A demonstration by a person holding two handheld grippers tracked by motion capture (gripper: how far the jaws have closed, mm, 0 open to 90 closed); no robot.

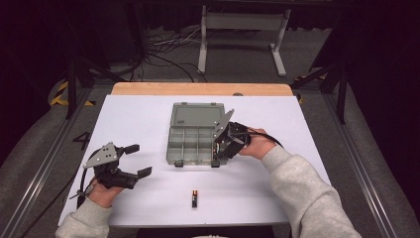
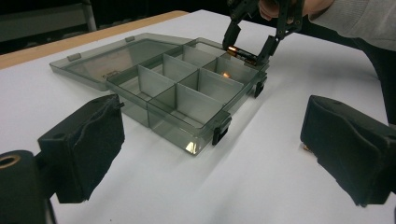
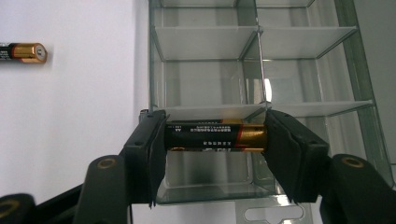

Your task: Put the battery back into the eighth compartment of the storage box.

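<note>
A clear grey compartment box [image 1: 171, 148] stands mid-table with its lid [image 1: 195, 115] laid open at the back. My right gripper [image 1: 225, 145] hovers over the box's near right corner, shut on a black and gold battery [image 3: 215, 135] that it holds end to end between its pads. From the left gripper view, that battery [image 2: 240, 52] hangs just above a corner compartment of the box [image 2: 182, 100]. A second battery [image 1: 195, 198] lies loose on the white table near the front edge. My left gripper [image 1: 140, 159] rests open at the table's left, nothing between its pads [image 2: 88, 144].
The white table top [image 1: 277, 188] ends in a wooden strip [image 1: 198, 89] at the far side. Beyond it stand a white frame [image 1: 242, 25] and floor cables [image 1: 168, 54]. Metal rails [image 1: 39, 163] run along both sides of the table.
</note>
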